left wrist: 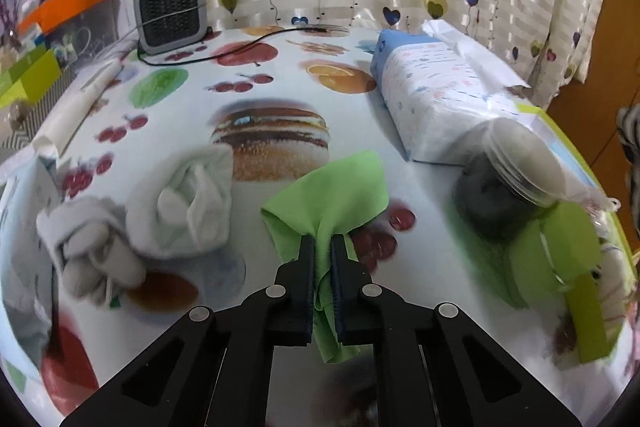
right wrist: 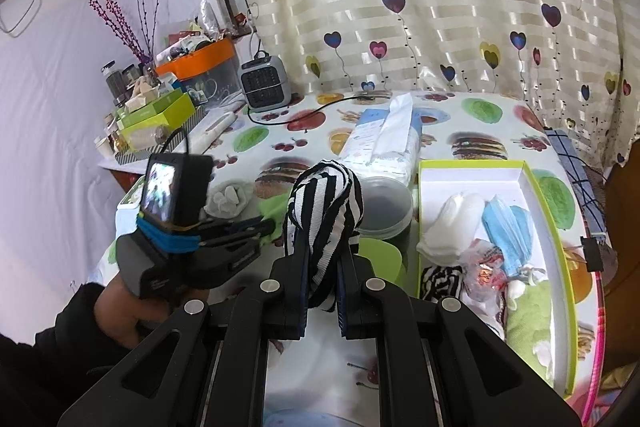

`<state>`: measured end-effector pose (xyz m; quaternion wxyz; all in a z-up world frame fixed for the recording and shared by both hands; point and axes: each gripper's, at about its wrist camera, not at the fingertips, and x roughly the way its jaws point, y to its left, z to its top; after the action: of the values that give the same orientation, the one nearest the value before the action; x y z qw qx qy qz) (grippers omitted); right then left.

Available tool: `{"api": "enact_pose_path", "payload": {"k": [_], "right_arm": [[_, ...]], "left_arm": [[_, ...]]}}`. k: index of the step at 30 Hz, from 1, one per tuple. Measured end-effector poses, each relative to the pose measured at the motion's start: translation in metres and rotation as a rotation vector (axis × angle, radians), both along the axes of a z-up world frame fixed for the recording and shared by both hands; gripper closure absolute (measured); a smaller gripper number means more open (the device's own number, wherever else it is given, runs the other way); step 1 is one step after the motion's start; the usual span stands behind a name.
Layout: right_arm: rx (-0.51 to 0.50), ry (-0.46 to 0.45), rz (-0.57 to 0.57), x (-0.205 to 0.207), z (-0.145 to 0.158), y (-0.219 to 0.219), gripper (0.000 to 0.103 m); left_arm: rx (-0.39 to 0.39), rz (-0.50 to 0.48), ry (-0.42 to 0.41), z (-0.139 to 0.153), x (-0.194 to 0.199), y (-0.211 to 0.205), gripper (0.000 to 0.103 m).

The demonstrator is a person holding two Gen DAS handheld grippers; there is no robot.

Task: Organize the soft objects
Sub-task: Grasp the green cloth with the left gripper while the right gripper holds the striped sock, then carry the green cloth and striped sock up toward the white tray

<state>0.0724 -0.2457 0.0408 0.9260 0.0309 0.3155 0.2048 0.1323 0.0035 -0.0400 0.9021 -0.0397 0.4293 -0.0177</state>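
Observation:
My left gripper point(left wrist: 322, 241) is shut on a green cloth point(left wrist: 332, 195) and holds it just above the table; it also shows in the right wrist view point(right wrist: 269, 225). White rolled socks point(left wrist: 180, 211) and a grey bundle point(left wrist: 86, 251) lie to its left. My right gripper point(right wrist: 323, 259) is shut on a black-and-white striped cloth point(right wrist: 324, 203), lifted above the table. The green-rimmed white box point(right wrist: 532, 179) to its right holds white cloths, a blue mask point(right wrist: 508, 227), a striped cloth point(right wrist: 440, 279) and a green towel point(right wrist: 528, 323).
A tissue pack point(left wrist: 436, 99) and a dark lidded jar point(left wrist: 504, 179) stand right of the left gripper. A grey fan heater point(left wrist: 170, 11) with a black cord sits at the back by the curtain. Boxes and jars point(right wrist: 160, 107) crowd the left shelf.

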Motion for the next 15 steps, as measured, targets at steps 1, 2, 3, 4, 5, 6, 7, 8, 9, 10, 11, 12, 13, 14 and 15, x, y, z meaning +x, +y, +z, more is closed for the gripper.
{"api": "enact_pose_path", "payload": {"k": [1,2,3,4,5,6,7,8,9,10,11,12,13,14,15], "right_arm": [[0.001,-0.002,-0.002,-0.001,0.001,-0.001,0.092],[0.001,-0.004,-0.003,-0.002,0.001,-0.001,0.092],[0.0,-0.006,-0.005,-0.004,0.002,-0.001,0.092],[0.001,-0.008,-0.006,-0.006,0.003,-0.001,0.092],[0.001,-0.01,-0.007,-0.007,0.003,-0.001,0.092],[0.0,-0.012,-0.007,-0.008,0.004,-0.001,0.092],[0.001,-0.013,-0.008,-0.009,0.005,-0.001,0.092],[0.001,-0.015,-0.01,-0.01,0.005,-0.001,0.092],[0.002,-0.018,-0.011,-0.011,0.006,-0.001,0.092],[0.002,-0.022,-0.012,-0.013,0.007,-0.002,0.092],[0.003,-0.024,-0.014,-0.014,0.007,-0.002,0.092],[0.004,-0.025,-0.016,-0.016,0.008,-0.003,0.092],[0.004,-0.027,-0.018,-0.017,0.009,-0.003,0.092],[0.004,-0.03,-0.019,-0.018,0.01,-0.004,0.092],[0.002,-0.034,-0.021,-0.02,0.011,-0.004,0.092]], "left_arm": [[-0.01,0.001,-0.007,0.002,-0.006,0.001,0.096],[-0.021,0.002,-0.017,0.006,-0.013,0.003,0.096],[-0.032,0.002,-0.027,0.009,-0.018,0.004,0.096],[-0.044,0.003,-0.04,0.013,-0.024,0.005,0.096],[-0.052,0.004,-0.052,0.018,-0.03,0.006,0.096],[-0.058,0.005,-0.063,0.022,-0.035,0.007,0.096],[-0.063,0.005,-0.075,0.027,-0.04,0.008,0.096],[-0.067,0.004,-0.086,0.031,-0.044,0.008,0.096],[-0.07,0.003,-0.096,0.035,-0.048,0.009,0.096],[-0.074,0.0,-0.111,0.041,-0.053,0.009,0.096],[-0.081,-0.003,-0.122,0.046,-0.057,0.008,0.096],[-0.087,-0.006,-0.13,0.049,-0.059,0.008,0.096],[-0.097,-0.012,-0.142,0.055,-0.064,0.007,0.096],[-0.101,-0.017,-0.154,0.059,-0.067,0.006,0.096],[-0.105,-0.023,-0.163,0.063,-0.07,0.004,0.096]]}}
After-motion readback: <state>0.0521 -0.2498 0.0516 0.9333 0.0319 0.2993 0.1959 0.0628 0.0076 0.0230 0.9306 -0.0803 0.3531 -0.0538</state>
